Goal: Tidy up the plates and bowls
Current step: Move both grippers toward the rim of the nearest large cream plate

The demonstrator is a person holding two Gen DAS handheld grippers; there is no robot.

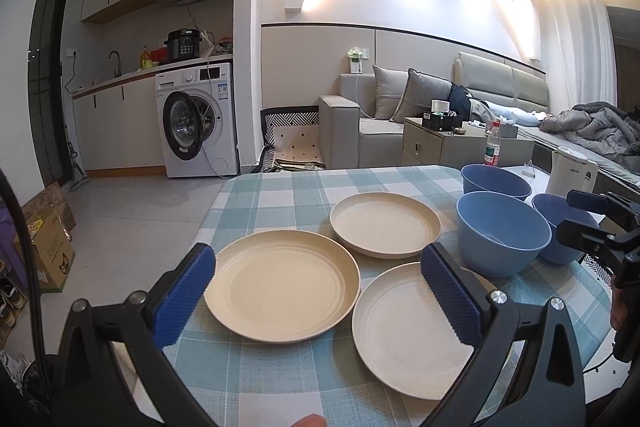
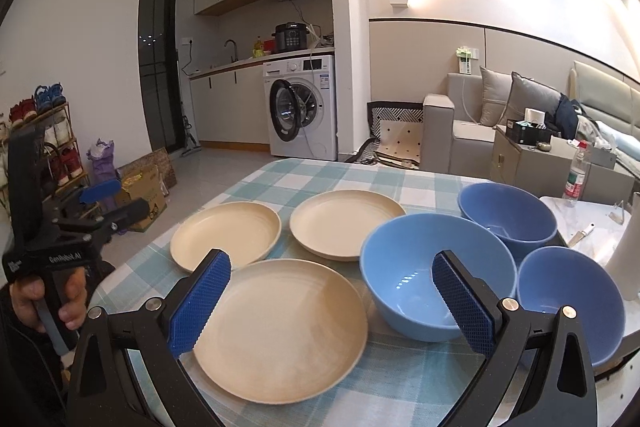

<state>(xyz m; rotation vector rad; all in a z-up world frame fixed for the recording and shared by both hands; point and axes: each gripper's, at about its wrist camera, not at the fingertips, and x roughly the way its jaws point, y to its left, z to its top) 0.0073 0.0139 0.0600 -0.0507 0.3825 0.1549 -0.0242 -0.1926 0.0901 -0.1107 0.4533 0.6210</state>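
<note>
Three cream plates lie side by side on the checked tablecloth [image 1: 276,195]: a left plate [image 1: 280,287], a far plate [image 1: 384,225] and a near plate [image 1: 404,343]. To their right stand three blue bowls: a middle bowl [image 1: 502,231], a far bowl [image 1: 494,181] and a right bowl [image 1: 558,247]. My left gripper [image 1: 320,297] hovers open above the left and near plates, holding nothing. In the right wrist view my right gripper [image 2: 332,303] is open over the near plate [image 2: 280,331] and the middle bowl [image 2: 404,279], also holding nothing.
A white kettle [image 1: 572,175] and a water bottle [image 1: 493,143] stand beyond the bowls. A hand [image 2: 48,303] holds the left gripper [image 2: 116,199] off the table's left edge. Cardboard boxes [image 2: 144,191] and a shoe rack [image 2: 48,131] stand on the floor at left.
</note>
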